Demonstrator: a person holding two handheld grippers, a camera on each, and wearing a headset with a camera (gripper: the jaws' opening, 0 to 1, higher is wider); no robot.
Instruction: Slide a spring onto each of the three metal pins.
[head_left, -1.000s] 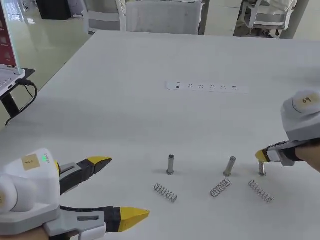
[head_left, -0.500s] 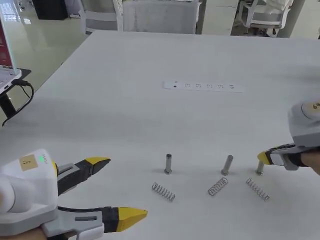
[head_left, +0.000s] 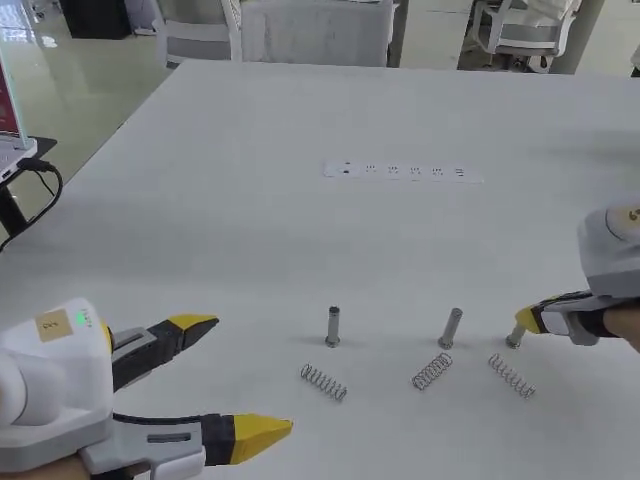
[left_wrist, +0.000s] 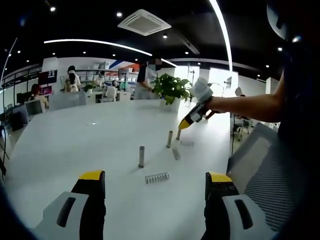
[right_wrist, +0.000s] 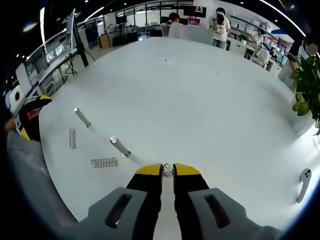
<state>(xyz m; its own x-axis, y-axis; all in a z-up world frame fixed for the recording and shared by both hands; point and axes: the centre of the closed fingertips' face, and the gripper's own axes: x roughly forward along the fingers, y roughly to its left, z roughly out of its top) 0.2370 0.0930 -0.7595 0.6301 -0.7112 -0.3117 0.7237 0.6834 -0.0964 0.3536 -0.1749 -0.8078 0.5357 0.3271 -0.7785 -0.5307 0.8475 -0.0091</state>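
Observation:
Three short metal pins stand in a row near the table's front: the left pin (head_left: 333, 326), the middle pin (head_left: 451, 327) and the right pin (head_left: 515, 338). A loose spring lies in front of each: left spring (head_left: 323, 382), middle spring (head_left: 432, 371), right spring (head_left: 511, 376). My right gripper (head_left: 524, 321) is shut on the top of the right pin (right_wrist: 167, 170), jaws nearly together. My left gripper (head_left: 233, 377) stands open at the lower left, well short of the left pin (left_wrist: 141, 156), with the left spring (left_wrist: 157, 177) lying ahead of it.
A flush socket strip (head_left: 400, 171) sits mid-table. Chairs (head_left: 315, 30) line the far edge. A laptop and cable (head_left: 20, 160) stand off the table's left side. A potted plant (left_wrist: 170, 88) stands beyond the table, with people further back.
The head camera has drifted slightly. Both grippers keep their places, the right one staying closed at the right pin.

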